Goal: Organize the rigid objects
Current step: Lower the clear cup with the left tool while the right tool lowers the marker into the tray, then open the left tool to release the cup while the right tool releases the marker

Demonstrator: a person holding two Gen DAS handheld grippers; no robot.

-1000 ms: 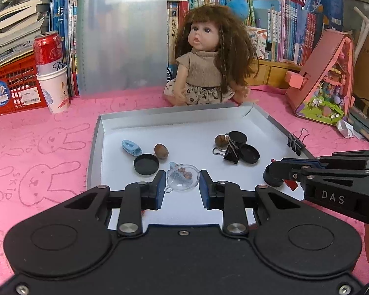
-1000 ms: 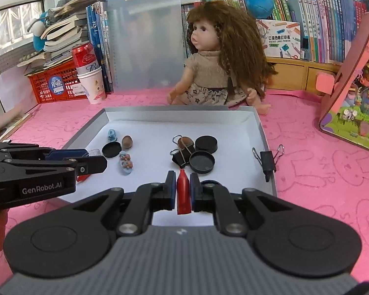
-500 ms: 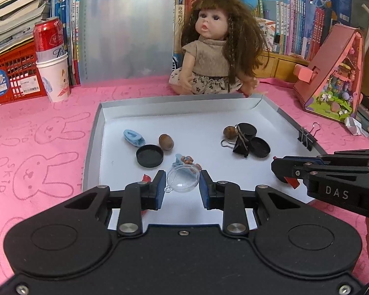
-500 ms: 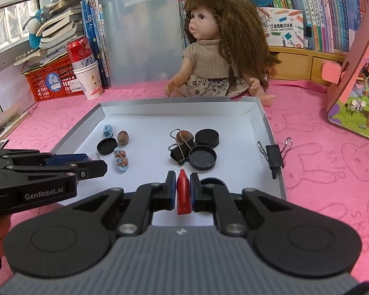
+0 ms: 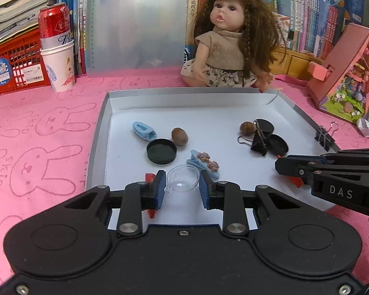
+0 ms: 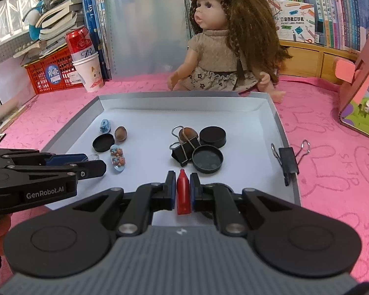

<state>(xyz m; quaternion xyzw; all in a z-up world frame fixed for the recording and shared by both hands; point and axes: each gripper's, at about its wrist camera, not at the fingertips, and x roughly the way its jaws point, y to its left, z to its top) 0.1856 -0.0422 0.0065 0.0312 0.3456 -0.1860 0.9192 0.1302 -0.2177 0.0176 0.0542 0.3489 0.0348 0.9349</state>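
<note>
Since a second ago both grippers have come closer over the grey tray (image 5: 99, 132), so its contents loom larger, and a red piece now peeks out beside the left finger (image 5: 160, 186). The left gripper (image 5: 182, 188) is clamped on a clear plastic half-capsule (image 5: 183, 179), held above the tray's near edge. The right gripper (image 6: 183, 189) is clenched tight on a red crayon (image 6: 183, 191), tip pointing away, also over the near edge.

In the tray I count three black round lids (image 6: 103, 142), two brown nuts (image 5: 179, 136), two blue hair clips (image 5: 144, 130) and one black binder clip (image 6: 184, 148). A second binder clip (image 6: 287, 161) grips the tray's right rim. A doll (image 6: 221, 49) sits on the pink desk (image 5: 37, 127) behind.
</note>
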